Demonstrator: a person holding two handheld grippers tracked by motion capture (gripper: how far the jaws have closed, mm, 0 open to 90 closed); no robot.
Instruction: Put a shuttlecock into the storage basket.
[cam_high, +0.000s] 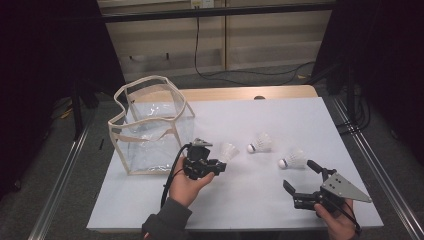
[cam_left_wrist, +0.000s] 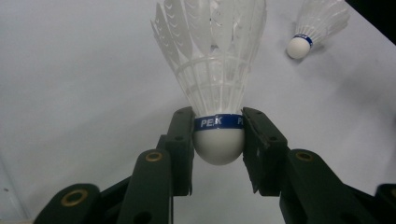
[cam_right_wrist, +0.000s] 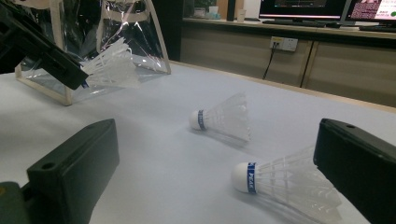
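Observation:
My left gripper (cam_high: 219, 163) (cam_left_wrist: 218, 135) is shut on the white cork base of a feathered shuttlecock (cam_high: 229, 151) (cam_left_wrist: 212, 70), at its blue band, feathers pointing away from the jaws. It hangs just right of a clear plastic bag (cam_high: 150, 125) with cream trim. Two more shuttlecocks lie on the white table: one (cam_high: 260, 143) (cam_right_wrist: 224, 119) in the middle, another (cam_high: 294, 158) (cam_right_wrist: 289, 184) nearer my right gripper (cam_high: 298, 174) (cam_right_wrist: 217, 158). That gripper is open, its jaws wide apart with nothing between them, just short of the nearer shuttlecock.
The white tabletop (cam_high: 260, 115) ends at a wooden strip at the back. The bag stands open-topped at the table's left. Cables (cam_high: 220, 75) run along the floor beyond. Metal rails (cam_high: 65, 165) flank both sides of the table.

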